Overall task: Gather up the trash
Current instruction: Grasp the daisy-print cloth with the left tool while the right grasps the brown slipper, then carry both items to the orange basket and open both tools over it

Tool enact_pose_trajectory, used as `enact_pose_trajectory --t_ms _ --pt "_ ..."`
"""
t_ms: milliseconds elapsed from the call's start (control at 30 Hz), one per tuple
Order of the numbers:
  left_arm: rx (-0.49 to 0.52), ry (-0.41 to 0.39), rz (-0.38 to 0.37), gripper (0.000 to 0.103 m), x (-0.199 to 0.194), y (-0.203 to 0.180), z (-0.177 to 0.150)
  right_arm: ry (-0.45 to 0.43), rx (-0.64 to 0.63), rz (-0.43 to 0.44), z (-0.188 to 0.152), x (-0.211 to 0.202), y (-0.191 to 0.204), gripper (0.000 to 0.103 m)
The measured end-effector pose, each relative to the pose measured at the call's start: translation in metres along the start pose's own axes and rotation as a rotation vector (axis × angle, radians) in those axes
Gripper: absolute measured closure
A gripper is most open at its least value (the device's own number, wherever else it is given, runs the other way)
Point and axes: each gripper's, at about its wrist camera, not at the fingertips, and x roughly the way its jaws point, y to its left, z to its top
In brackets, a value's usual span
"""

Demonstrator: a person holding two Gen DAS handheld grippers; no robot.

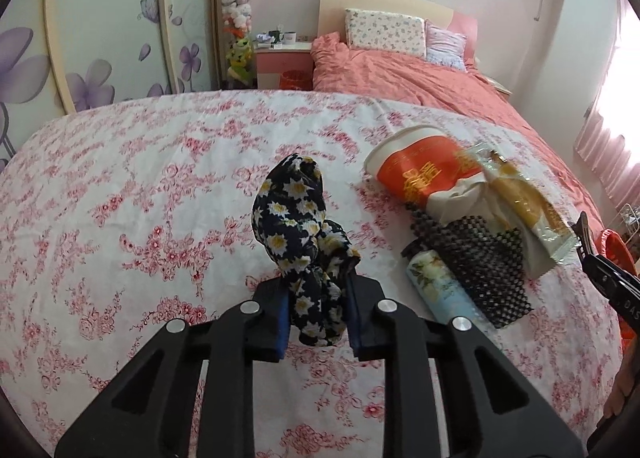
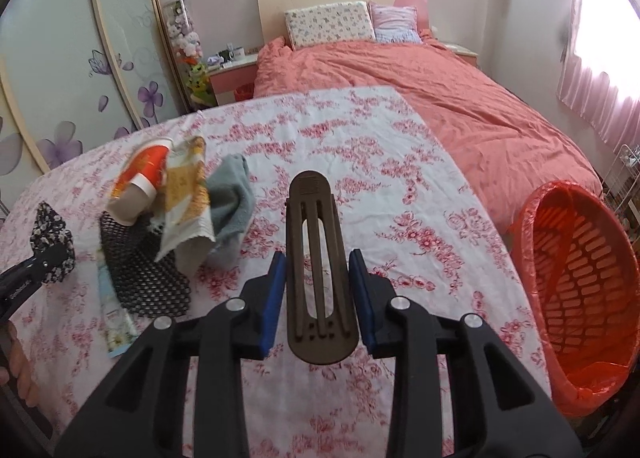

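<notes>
The left tongs are clamping the floral cloth above the bench; the right tongs are gripping a brown hair clip, long axis pointing away. The orange bin is sitting beside the bench's right edge, nearer the right tongs.

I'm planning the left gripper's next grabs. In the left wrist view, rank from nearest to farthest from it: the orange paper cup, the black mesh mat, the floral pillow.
1. black mesh mat, just right of the left gripper
2. orange paper cup, farther back on the right
3. floral pillow, at the bed's head
</notes>
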Motion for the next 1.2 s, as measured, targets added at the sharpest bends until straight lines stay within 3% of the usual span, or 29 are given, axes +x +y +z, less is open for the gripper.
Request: enact_pose_trajectory --t_ms 467,900,1200 --pt "0.077 -0.080 -0.078 0.082 -0.048 -0.047 0.012 -0.119 0.026 0.029 -0.002 -0.072 -0.020 0.071" --pt "0.212 -0.143 -0.249 0.082 -0.089 -0.129 0.006 -0.254 0.095 0.018 -0.012 -0.137 -0.063 0.071" --pt "0.308 -0.146 -0.360 0.082 -0.097 -0.194 -0.002 -0.310 0.150 -0.051 -0.020 -0.159 -0.106 0.071"
